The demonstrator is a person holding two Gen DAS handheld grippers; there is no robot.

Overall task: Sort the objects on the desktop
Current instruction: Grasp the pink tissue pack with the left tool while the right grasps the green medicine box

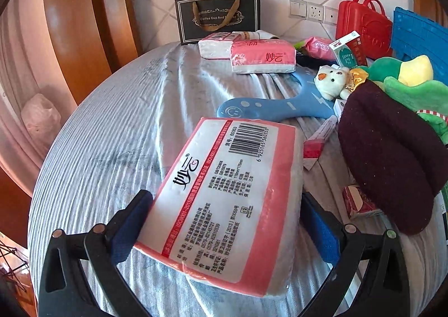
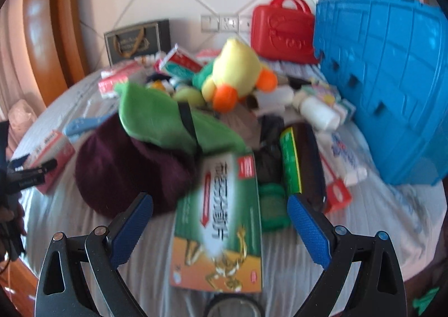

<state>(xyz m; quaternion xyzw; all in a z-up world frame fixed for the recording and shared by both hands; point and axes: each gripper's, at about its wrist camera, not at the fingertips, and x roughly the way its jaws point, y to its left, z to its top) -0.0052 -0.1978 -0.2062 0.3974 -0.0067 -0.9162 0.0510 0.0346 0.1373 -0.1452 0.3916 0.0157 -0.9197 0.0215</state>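
Observation:
My left gripper (image 1: 226, 199) is shut on a pink and white tissue pack (image 1: 224, 202), label side up, held a little above the striped cloth (image 1: 98, 163). Two more tissue packs (image 1: 260, 58) lie at the back by a black gift bag (image 1: 218, 17). My right gripper (image 2: 221, 205) is open, its blue pads on either side of a green and orange medicine box (image 2: 221, 222) that lies on the cloth; the pads do not touch it. A dark maroon hat (image 2: 126, 171) and a green plush (image 2: 162, 121) lie just beyond.
A blue basket (image 2: 386, 93) stands at the right, a red case (image 2: 282, 31) behind it. A yellow duck plush (image 2: 235, 73), white bottle (image 2: 319, 112), small boxes, a blue paddle (image 1: 274, 107) and a white bear (image 1: 333, 82) crowd the middle. Wall sockets (image 1: 310, 12) are behind.

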